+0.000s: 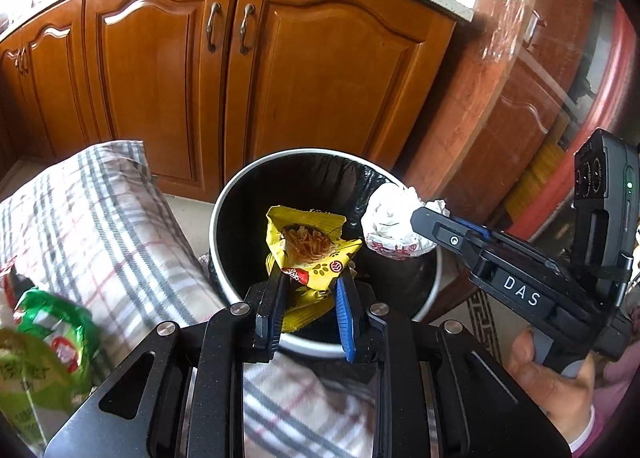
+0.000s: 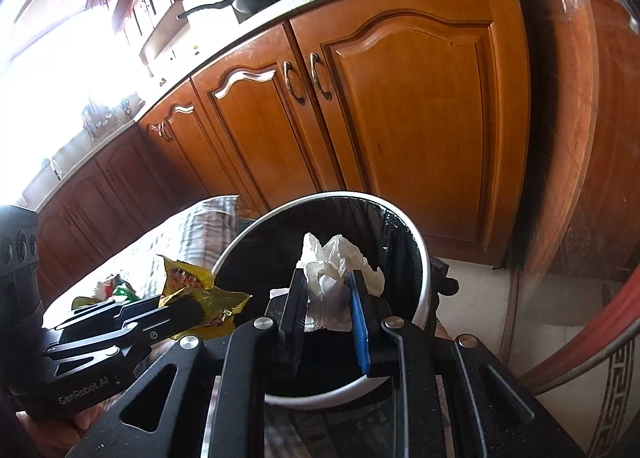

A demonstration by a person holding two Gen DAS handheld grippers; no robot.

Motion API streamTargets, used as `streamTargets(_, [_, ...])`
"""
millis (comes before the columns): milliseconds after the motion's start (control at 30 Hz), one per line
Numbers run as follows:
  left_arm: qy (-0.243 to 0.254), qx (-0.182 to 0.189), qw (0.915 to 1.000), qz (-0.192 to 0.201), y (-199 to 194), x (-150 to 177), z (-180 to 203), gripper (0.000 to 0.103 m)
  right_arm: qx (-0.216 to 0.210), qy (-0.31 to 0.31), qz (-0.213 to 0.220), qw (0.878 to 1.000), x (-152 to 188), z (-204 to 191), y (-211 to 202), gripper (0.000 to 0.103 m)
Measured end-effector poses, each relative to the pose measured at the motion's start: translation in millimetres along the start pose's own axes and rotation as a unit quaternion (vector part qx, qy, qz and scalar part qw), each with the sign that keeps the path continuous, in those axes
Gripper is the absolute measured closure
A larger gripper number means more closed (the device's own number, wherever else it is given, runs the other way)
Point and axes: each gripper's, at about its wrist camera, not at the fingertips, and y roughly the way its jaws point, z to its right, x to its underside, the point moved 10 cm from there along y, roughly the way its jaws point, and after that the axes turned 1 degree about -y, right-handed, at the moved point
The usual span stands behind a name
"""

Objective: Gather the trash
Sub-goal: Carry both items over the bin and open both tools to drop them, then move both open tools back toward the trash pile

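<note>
In the left wrist view, the left gripper (image 1: 310,290) has its jaws pinching a crumpled yellow snack wrapper (image 1: 310,246). The wrapper stands up just ahead of the jaws, over the near part of the bin's mouth. The round trash bin (image 1: 218,217), white-rimmed with a black liner, lies ahead of and below the jaws. To the right of these jaws, the right gripper (image 1: 420,213) reaches in over the bin's right rim with a wad of white tissue (image 1: 390,223). A plaid cloth (image 1: 100,225) lies left of the jaws, with green packaging (image 1: 52,330) at its near-left edge.

In the right wrist view, the right gripper (image 2: 328,298) has its jaws clamped on the white tissue (image 2: 340,262), which bulges out ahead of them above the bin's (image 2: 424,258) dark opening. The left gripper (image 2: 188,312) sits to the left of these jaws, and its wrapper (image 2: 192,282) looks closer to the rim from here.

The risk, I judge, is the wrapper: let go this near the rim, it could catch the edge and tip onto the cloth. The tissue, being light, may cling to a pad or drift past the far rim. The two grippers are close and could bump.
</note>
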Motion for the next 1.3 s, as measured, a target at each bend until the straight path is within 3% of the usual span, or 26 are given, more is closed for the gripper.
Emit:
streamTargets(100, [-0.002,-0.002,1.0,-0.005,8.9,-2.9,-1.5,0.079,0.005,0.003,-0.007,1.0,-1.2,6.6,8.1,0.079])
streamTargets(200, [-0.003,-0.004,0.9999,-0.013,15.1,-2.4,-2.6,0.064,0.005,0.006,-0.014,1.0,-1.0,10.5,15.4,0.076])
streamTargets(267, [-0.002,-0.011,0.9999,-0.013,14.6,-1.0,-4.4,0.048,0.003,0.009,-0.019,1.0,-0.7,12.1,19.4,0.061])
streamTargets(400, [-0.003,-0.011,0.9999,-0.005,3.1,4.1,-6.8,0.038,-0.004,0.019,-0.016,1.0,-0.3,14.1,16.0,0.043])
streamTargets(467, [-0.006,-0.01,0.9999,0.001,-5.7,7.6,-9.4,0.036,-0.006,0.026,-0.009,1.0,-0.1,14.8,11.1,0.033])
streamTargets(733, [-0.007,-0.021,0.9993,0.03,-53.4,28.4,-16.7,0.029,-0.022,0.044,0.006,0.999,12.1,1.1,-14.2,0.017])
streamTargets(1300, [-0.058,-0.07,0.9942,0.058,-138.8,99.5,-75.9,0.028,-0.07,0.047,-0.02,0.996,78.4,-67.1,-45.2,0.012])
